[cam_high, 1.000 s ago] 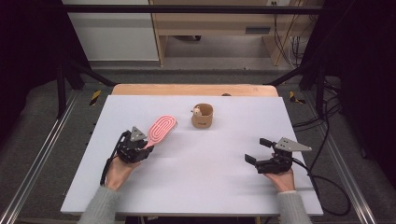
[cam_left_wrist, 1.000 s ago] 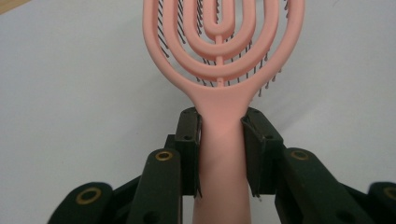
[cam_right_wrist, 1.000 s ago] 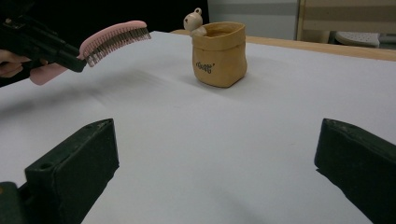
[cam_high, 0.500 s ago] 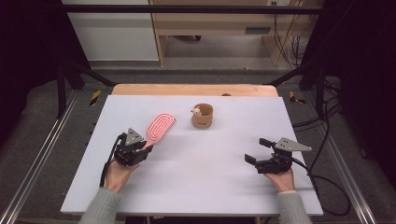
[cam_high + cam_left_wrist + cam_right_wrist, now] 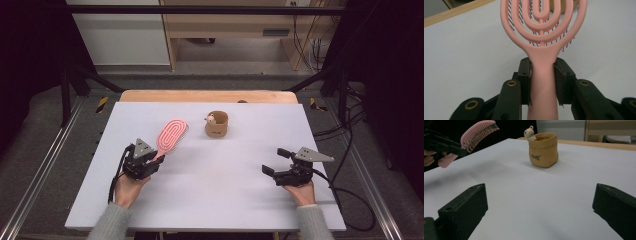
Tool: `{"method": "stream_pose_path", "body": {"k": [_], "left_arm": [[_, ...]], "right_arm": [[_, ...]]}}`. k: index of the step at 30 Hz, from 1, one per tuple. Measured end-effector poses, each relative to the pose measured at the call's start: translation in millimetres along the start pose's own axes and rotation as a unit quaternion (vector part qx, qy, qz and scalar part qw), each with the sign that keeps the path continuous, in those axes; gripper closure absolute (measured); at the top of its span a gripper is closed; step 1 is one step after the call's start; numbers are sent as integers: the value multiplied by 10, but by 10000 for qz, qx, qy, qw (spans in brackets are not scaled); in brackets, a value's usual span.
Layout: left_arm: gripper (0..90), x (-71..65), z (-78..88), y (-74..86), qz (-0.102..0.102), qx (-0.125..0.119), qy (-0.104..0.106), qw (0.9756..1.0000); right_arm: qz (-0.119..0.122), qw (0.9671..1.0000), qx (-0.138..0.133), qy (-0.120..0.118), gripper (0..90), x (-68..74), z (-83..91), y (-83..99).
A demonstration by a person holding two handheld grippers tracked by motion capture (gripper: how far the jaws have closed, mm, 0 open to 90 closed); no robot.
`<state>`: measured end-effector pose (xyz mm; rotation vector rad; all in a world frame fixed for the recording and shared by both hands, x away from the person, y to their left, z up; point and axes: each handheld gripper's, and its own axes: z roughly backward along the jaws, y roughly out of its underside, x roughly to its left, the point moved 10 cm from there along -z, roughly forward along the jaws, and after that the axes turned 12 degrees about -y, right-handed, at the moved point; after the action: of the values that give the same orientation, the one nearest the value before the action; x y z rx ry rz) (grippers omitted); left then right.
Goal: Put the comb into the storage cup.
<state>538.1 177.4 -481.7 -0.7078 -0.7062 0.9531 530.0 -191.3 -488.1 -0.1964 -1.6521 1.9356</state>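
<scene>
Brush (image 5: 171, 135), pink, sits in our left gripper (image 5: 148, 158), fingers (image 5: 525, 75) clamped on its handle from both sides. In the left gripper view the handle runs up between the two pads, which press on it just below the neck where it widens into the head. Head is an open looped frame, dark bristles showing through the gaps. In the high view the brush angles up and away from our left hand (image 5: 127, 187), head toward the far middle of the surface (image 5: 225, 200), left of centre. In the right gripper view it hangs lifted off the surface, bristles facing down, head tilted upward, handle end sticking out behind the gripper near the hand.

Pouch (image 5: 216, 123), a small tan soft cup with a little figure on its rim, stands upright on the far middle of the surface, just right of the brush head, not touching it. Printed mark on its front side in the right gripper view.

Right gripper (image 5: 277, 161) rests low on the right near part of the surface, held by our right hand (image 5: 300, 192), fingers (image 5: 466, 207) wide apart with bare surface between them. It points toward the pouch, well apart from it. Grey plate on top, cable trailing off to the right edge.

Surface is white, with a wooden strip along the far edge.
</scene>
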Motion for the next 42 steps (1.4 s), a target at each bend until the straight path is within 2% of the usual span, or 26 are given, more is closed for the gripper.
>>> {"method": "stream_pose_path", "body": {"k": [14, 24, 42], "left_arm": [[694, -150, 53, -75, -28, -199, 63, 9998], [694, -253, 72, -102, -48, -251, 129, 9996], [694, -377, 81, -133, -111, -316, 119, 9994]], "right_arm": [[82, 9999, -22, -92, 4, 88, -63, -70], [143, 9997, -29, -186, 4, 166, -113, -119], [167, 9996, 24, -241, 4, 267, -201, -187]]}}
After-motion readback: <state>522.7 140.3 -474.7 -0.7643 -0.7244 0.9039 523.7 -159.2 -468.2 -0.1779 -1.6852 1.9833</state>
